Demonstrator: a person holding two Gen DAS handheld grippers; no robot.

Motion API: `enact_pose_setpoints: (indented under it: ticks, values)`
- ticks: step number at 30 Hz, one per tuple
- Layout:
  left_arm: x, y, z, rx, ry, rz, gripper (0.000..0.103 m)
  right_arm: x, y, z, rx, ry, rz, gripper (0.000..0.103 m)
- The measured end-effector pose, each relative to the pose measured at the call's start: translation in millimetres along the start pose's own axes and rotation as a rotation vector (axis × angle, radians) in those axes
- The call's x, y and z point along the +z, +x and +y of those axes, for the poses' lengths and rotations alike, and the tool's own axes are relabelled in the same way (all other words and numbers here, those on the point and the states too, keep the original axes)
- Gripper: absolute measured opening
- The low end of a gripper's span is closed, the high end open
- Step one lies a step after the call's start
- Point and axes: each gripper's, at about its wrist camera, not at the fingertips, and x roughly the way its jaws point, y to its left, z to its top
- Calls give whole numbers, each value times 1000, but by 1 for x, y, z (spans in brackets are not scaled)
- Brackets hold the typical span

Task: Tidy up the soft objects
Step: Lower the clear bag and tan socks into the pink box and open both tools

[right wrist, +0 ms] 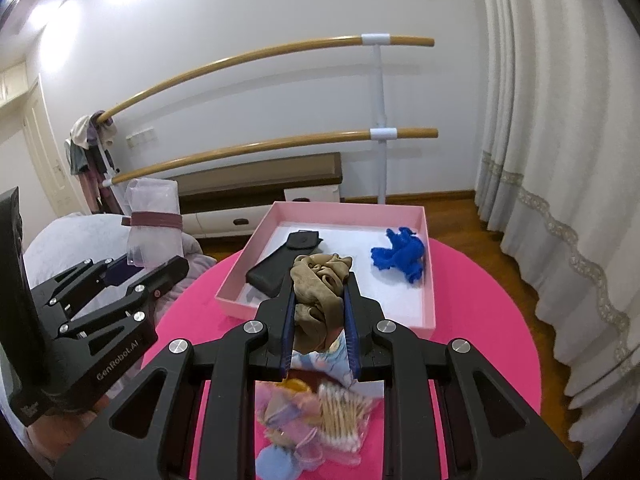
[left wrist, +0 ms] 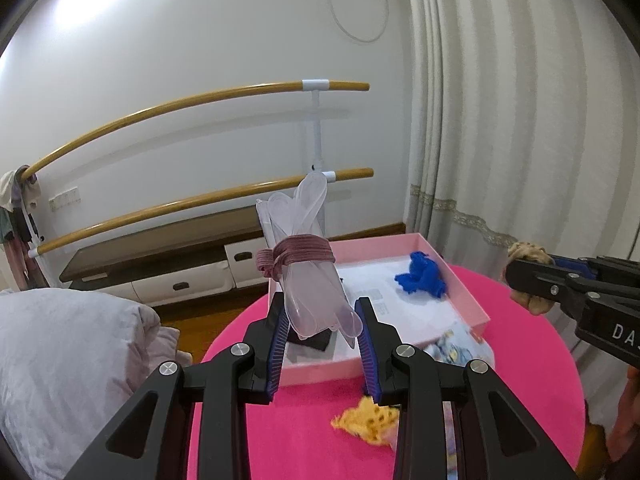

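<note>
My left gripper (left wrist: 322,322) is shut on a bundle of clear plastic spoons (left wrist: 310,276) tied with a mauve hair band (left wrist: 296,258), held upright above the pink box (left wrist: 460,280); the bundle also shows in the right wrist view (right wrist: 154,226). My right gripper (right wrist: 320,312) is shut on a tan scrunchie (right wrist: 320,292), held above the near edge of the pink box (right wrist: 428,272). A blue scrunchie (right wrist: 400,254) and a black case (right wrist: 280,264) lie in the box. A yellow scrunchie (left wrist: 368,420) lies on the pink round table (left wrist: 312,440).
A bag of cotton swabs (right wrist: 340,412), a printed pouch (right wrist: 324,360) and a light blue item (right wrist: 276,462) lie on the table under my right gripper. A grey pillow (left wrist: 60,360) is at the left. A ballet barre (left wrist: 200,200), a low cabinet and curtains (right wrist: 560,160) stand behind.
</note>
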Motion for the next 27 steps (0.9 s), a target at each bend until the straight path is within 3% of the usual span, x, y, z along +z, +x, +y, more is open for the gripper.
enact_pose_setpoints:
  ticks: [14,27]
  values:
    - [43,103,-5,-51,7,76,29,45,87,-34,29,14,108,20]
    - [66,217,-19,-134,21,234,29,36,177,-78,16,66,287,20]
